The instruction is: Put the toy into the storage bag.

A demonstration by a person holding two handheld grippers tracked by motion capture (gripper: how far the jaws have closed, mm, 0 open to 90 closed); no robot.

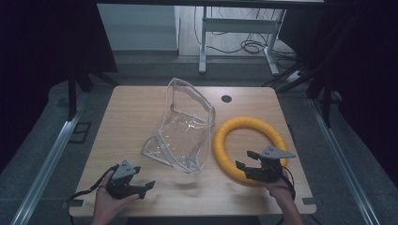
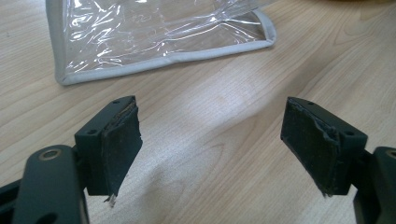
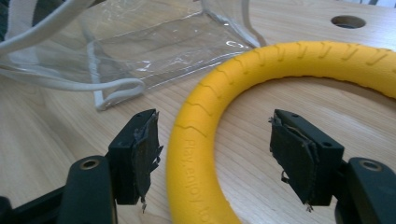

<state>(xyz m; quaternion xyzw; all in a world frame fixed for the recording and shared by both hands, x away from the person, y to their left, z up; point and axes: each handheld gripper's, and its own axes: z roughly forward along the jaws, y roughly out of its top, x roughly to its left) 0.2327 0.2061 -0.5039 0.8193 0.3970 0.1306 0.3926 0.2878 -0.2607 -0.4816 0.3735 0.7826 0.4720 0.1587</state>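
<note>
A yellow ribbed ring (image 1: 248,123) lies flat on the right half of the wooden table (image 1: 131,112). A clear plastic bag (image 1: 185,131) with grey edging stands slumped at the centre. My right gripper (image 1: 245,159) is open at the ring's near left arc. In the right gripper view the ring's band (image 3: 196,140) runs between the jaws of the right gripper (image 3: 215,126), close to the left pad, and neither pad presses on it. My left gripper (image 1: 143,177) is open above bare wood at the front left. In its own view the left gripper (image 2: 212,116) holds nothing, with the bag's corner (image 2: 159,32) ahead.
A round cable hole (image 1: 226,98) sits near the table's far edge, also seen past the ring (image 3: 348,21). Beyond the table stand a white desk frame (image 1: 237,26) and floor cables. Dark curtains flank both sides.
</note>
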